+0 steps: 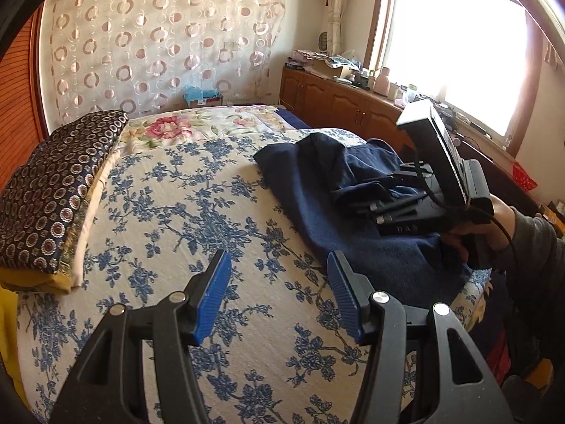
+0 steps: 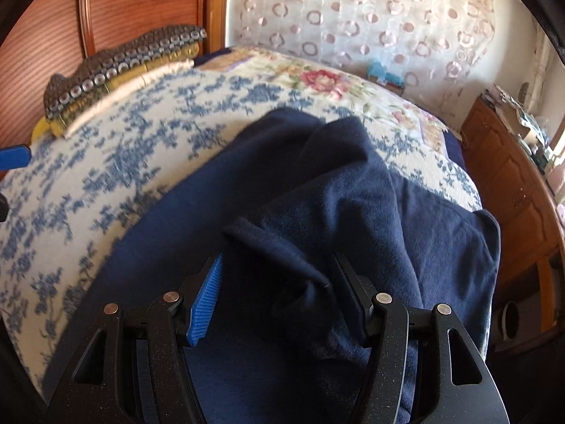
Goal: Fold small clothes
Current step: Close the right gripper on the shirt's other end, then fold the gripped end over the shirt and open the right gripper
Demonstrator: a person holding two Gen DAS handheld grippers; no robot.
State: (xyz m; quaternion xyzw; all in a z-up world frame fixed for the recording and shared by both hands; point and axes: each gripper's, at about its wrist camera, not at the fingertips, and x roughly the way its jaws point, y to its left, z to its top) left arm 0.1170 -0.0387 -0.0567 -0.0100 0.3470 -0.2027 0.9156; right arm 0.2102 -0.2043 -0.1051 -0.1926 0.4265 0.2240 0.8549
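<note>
Floral bedspread (image 1: 197, 190), navy garment (image 2: 353, 183) bunched between parted right gripper (image 2: 279, 304), left gripper (image 1: 279, 296) empty, apart.

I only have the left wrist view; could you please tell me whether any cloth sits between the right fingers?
Observer: Yes, a raised fold of the navy garment sits between the fingers of the right gripper, which stand apart.
Operator: Is the blue pad covered?
Observer: No, the blue pad mostly shows beside the fold.
Operator: Where does the garment's right side end?
Observer: At the edge of the bedspread, beside the wooden cabinet.
</note>
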